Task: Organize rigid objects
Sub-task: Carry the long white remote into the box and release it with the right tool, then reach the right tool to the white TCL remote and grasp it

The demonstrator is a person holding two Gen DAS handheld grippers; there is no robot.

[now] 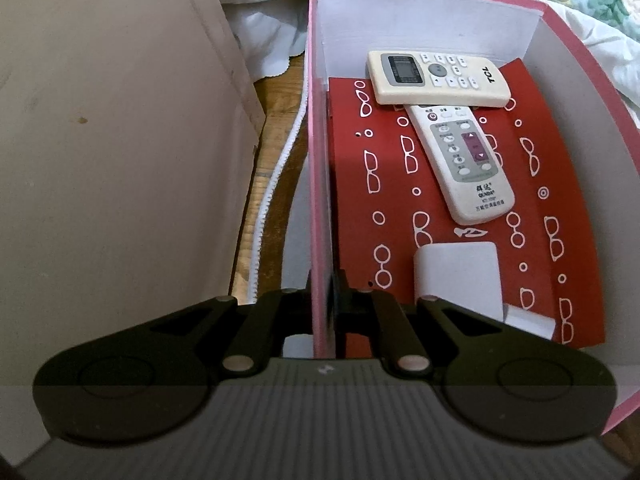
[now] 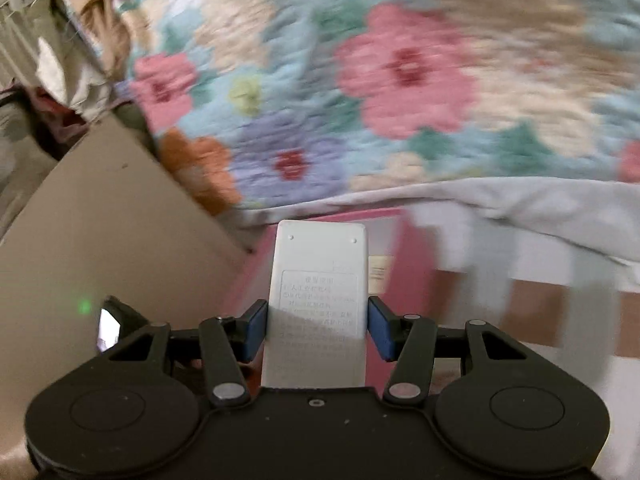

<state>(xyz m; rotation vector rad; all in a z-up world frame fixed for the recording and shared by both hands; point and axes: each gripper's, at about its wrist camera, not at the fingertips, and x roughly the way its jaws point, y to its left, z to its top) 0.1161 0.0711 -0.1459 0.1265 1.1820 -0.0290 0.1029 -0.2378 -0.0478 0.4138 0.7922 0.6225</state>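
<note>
An open pink box [image 1: 584,92] holds a cream TCL remote [image 1: 436,76] lying across a second white remote [image 1: 464,160], and a white block [image 1: 456,276] nearer me, all on a red card printed with glasses [image 1: 360,200]. My left gripper [image 1: 334,300] is shut on the box's left wall [image 1: 316,160], which runs up between its fingers. In the blurred right wrist view, my right gripper [image 2: 318,326] is shut on a white remote [image 2: 320,280], back side up, with the blue pads [image 2: 256,332] pressing on its long edges. It hangs above the pink box [image 2: 384,248].
A flowered quilt [image 2: 360,80] and a pale sheet [image 1: 260,20] lie beyond the box. A beige panel [image 1: 120,140] stands left of it, with a wooden strip [image 1: 276,120] and a white zipper edge [image 1: 276,176] between them. Cluttered cloth [image 2: 52,80] lies at the far left.
</note>
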